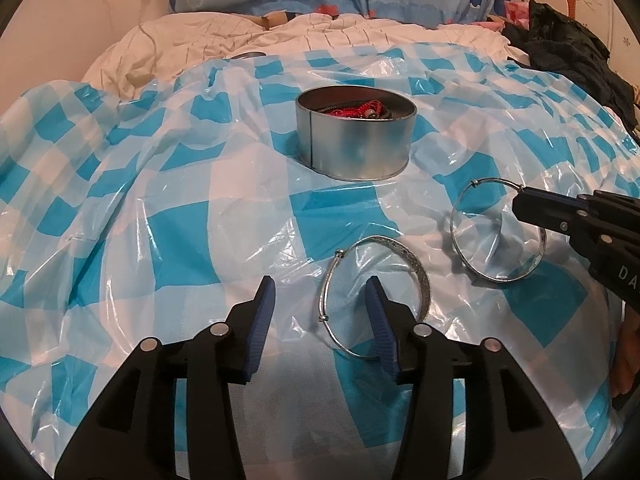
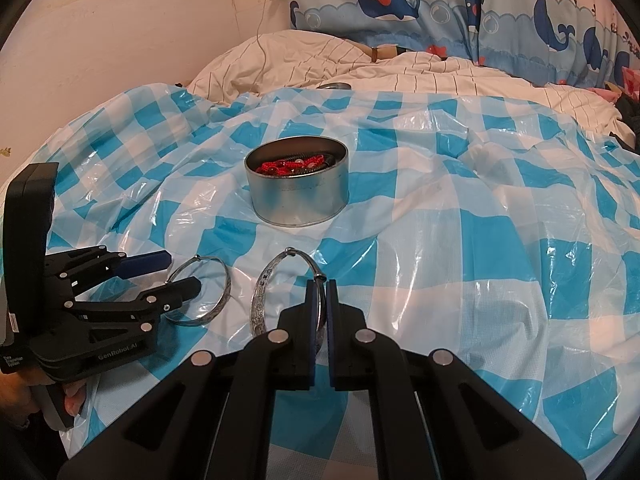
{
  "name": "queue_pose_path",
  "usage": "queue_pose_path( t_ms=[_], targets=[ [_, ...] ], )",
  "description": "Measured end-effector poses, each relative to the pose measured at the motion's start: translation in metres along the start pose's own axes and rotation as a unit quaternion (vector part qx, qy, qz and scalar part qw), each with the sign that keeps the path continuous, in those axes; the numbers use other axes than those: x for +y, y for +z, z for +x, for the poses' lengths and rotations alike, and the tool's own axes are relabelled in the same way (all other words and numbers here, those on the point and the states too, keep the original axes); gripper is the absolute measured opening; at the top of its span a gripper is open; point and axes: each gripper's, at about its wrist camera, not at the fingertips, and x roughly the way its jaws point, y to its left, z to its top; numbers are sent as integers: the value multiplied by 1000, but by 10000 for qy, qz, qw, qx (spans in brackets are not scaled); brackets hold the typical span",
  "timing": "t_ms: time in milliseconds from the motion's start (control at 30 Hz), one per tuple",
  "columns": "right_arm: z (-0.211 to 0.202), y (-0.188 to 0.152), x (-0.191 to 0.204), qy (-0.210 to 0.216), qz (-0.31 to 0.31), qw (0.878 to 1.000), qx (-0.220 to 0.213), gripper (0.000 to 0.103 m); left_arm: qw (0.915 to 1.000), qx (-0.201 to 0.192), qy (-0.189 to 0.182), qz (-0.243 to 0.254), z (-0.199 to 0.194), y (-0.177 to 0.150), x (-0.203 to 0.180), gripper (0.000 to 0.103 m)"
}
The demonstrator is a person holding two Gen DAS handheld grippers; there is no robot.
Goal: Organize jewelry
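Checked plastic sheet (image 1: 160, 200); right gripper (image 2: 321, 286) jaws pinch one bangle (image 2: 264, 292), left gripper (image 1: 322, 292) jaws wide.

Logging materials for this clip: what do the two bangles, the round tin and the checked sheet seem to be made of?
Both bangles: silver-toned metal, one face embossed, likely silver or plated. Round tin: dull grey sheet metal with a side seam. Checked sheet: thin glossy plastic film, crinkled with glare.
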Motion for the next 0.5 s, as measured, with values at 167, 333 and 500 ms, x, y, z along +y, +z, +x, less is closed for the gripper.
queue_pose_path(
  t_ms=[167,333,500],
  targets=[
    [1,0,0,3,0,10000,3,5,9999,42,-124,87,2,0,-4,27],
    [0,0,0,2,-1,10000,2,5,9998,9,-131,159,0,-1,-7,14],
    [0,0,0,0,-1,10000,6,5,9998,-4,-209,46,0,0,-3,11]
  ],
)
